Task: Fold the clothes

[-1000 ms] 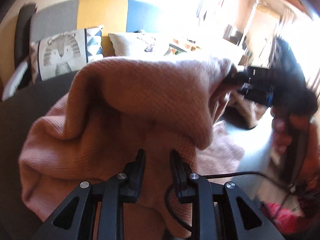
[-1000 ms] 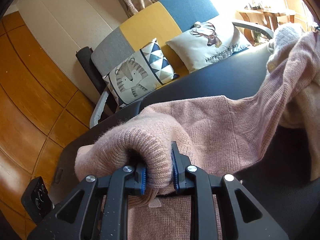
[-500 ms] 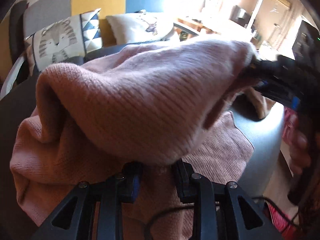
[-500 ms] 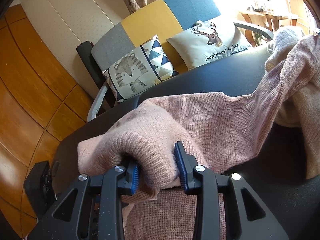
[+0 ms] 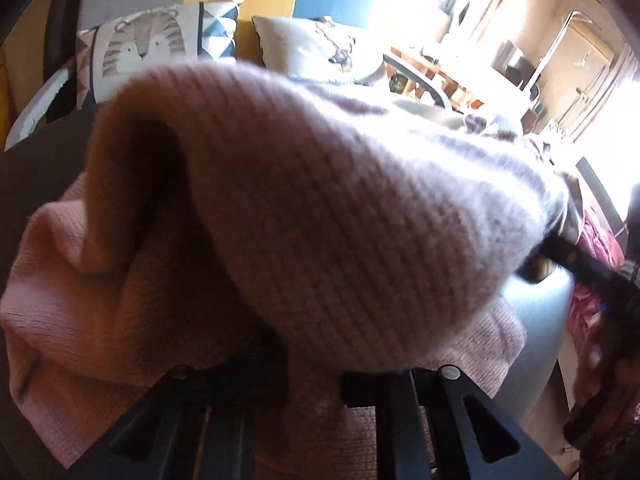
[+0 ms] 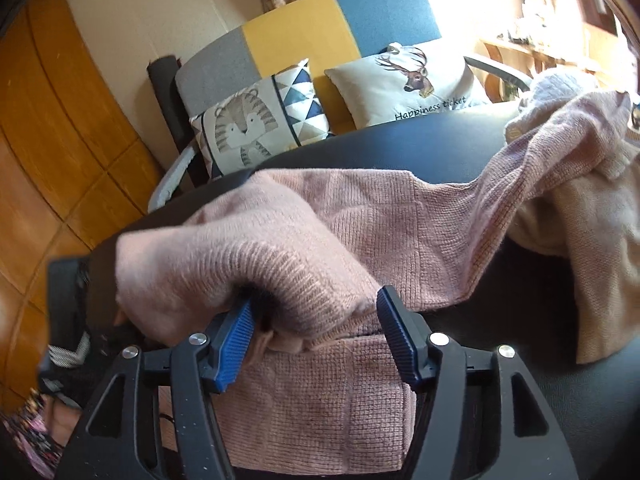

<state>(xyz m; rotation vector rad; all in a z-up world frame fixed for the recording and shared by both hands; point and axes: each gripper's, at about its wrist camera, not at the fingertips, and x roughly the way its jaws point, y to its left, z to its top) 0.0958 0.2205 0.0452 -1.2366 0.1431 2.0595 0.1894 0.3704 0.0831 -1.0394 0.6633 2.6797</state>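
A pink knit sweater (image 5: 320,220) bulges over my left gripper (image 5: 312,384) and hides its fingertips. The jaws are closing, with a fold of the knit pinched between them. In the right wrist view the same sweater (image 6: 360,232) lies spread on the dark table (image 6: 400,144), one sleeve stretched up to the right. My right gripper (image 6: 316,332) is opening. Its blue pads (image 6: 236,344) stand wide apart, and the ribbed hem rests loosely between them without being pressed.
A cream garment (image 6: 580,240) lies heaped at the table's right side. Behind the table stands a sofa (image 6: 328,28) with a tiger cushion (image 6: 248,128) and a deer cushion (image 6: 408,80). A black device (image 6: 64,292) sits at the left edge. A person's hand (image 5: 616,360) shows at the right.
The right jaws have spread wide and let go of the ribbed hem. The left gripper has pushed further under the sweater fold, which now fills its view, and its jaws have narrowed.
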